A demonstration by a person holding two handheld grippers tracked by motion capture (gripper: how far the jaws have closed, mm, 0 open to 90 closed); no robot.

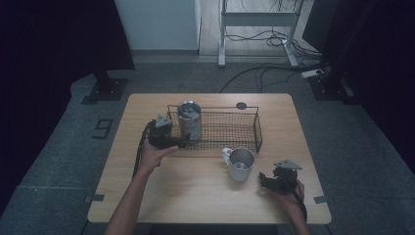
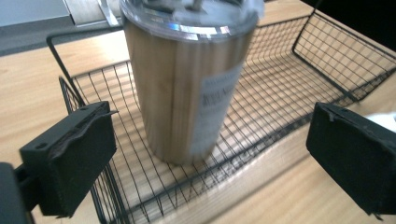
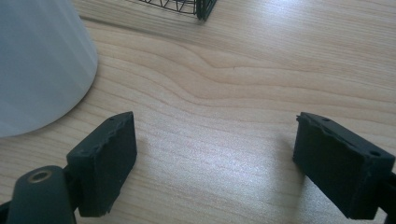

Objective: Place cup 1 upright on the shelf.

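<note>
The left tongs (image 1: 183, 141) are standing spread at the near left corner of the wire basket (image 1: 255, 128), with nothing between the jaws. In the left gripper view the tumbler (image 2: 187, 88) is sitting just ahead of these tongs (image 2: 210, 158), upright on the basket (image 2: 327, 60) floor at its left end, apart from both black pads. One pad is hanging over the basket's near rim on the left, the other is hovering outside the rim on the right, over the table (image 2: 289, 196). The tumbler (image 1: 189, 120) is carrying a clear lid and a pale label on its side. The hand (image 1: 155, 155) holding these tongs is lying on the table (image 1: 195, 196) just in front of the basket.

The right tongs (image 1: 263, 180) are resting near the table's right front edge, pointing left toward the mug (image 1: 240, 164). The right gripper view is showing their jaws released and wide apart over bare wood, gripping nothing; the tongs (image 3: 215, 154) are sitting low over the table (image 3: 233, 93). The mug (image 3: 37, 60) is standing just ahead and left of the left jaw, not touching it. The mug is sitting upright and open-mouthed on the table, in front of the basket's right half and well apart from the left tongs. A corner of the basket (image 3: 187, 7) is showing farther ahead of the right tongs.
</note>
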